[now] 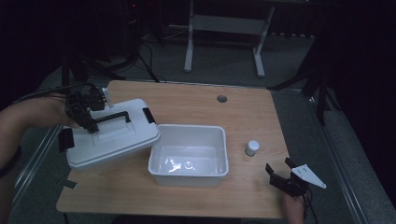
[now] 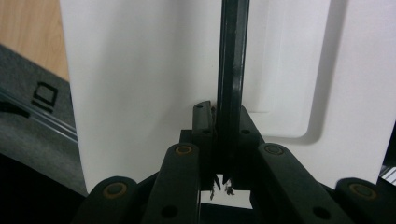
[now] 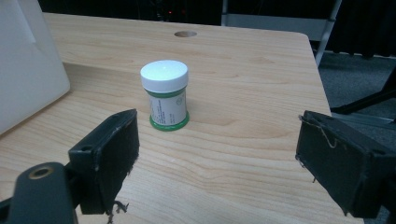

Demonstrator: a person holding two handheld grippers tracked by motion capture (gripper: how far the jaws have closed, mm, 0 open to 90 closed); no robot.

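Flanking white bin [image 1: 189, 175], lid [image 1: 114, 140], jar [image 1: 252, 148]

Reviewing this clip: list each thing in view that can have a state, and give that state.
Lid: off the bin, tilted, one edge resting on the bin's rim.
Lid handle: clamped by the left gripper.
Bin: open, upright on the table.
Small jar: upright, white cap on, standing free right of the bin.
Right gripper: open, holding nothing, facing the jar.

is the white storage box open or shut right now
Open: the white plastic box has no cover, and its white lid with black handle is held aside by the left gripper.
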